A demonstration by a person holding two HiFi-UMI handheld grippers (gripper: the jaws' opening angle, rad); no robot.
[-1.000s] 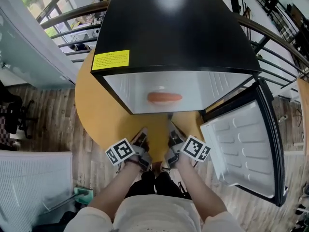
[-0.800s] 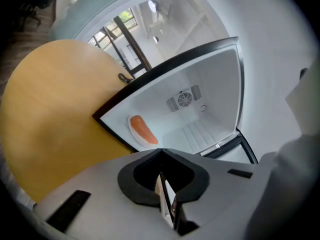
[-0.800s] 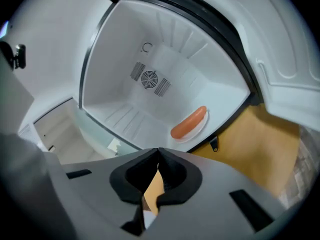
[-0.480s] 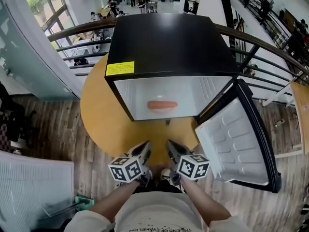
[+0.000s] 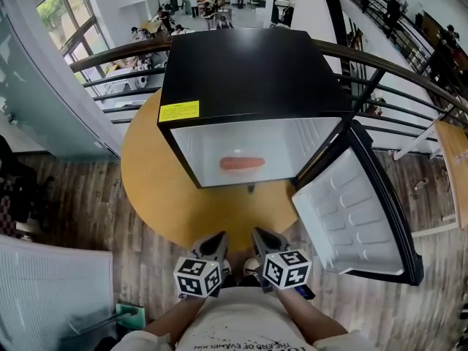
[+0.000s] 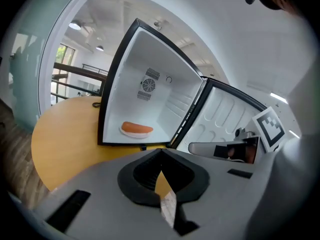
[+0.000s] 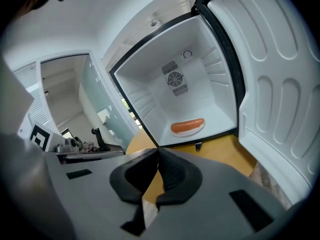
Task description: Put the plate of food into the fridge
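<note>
A white plate with an orange sausage [image 5: 242, 164] lies on the floor of the black mini fridge [image 5: 248, 72], whose door [image 5: 355, 214] hangs open to the right. The same plate of food appears inside the white cavity in the left gripper view [image 6: 136, 129] and the right gripper view [image 7: 187, 126]. My left gripper [image 5: 216, 240] and right gripper [image 5: 258, 235] sit side by side near my body, at the table's near edge, well back from the fridge. Both have their jaws closed tip to tip with nothing between them [image 6: 161, 152] [image 7: 158, 151].
The fridge stands on a round yellow table [image 5: 146, 174]. A dark railing [image 5: 409, 72] curves behind it, with a lower floor beyond. Wooden floor [image 5: 88, 218] surrounds the table. The open door's inner shelves [image 7: 280, 99] fill the right side.
Both grippers have drawn back from the fridge opening toward my body. The plate of food stays inside the fridge and the door stays open.
</note>
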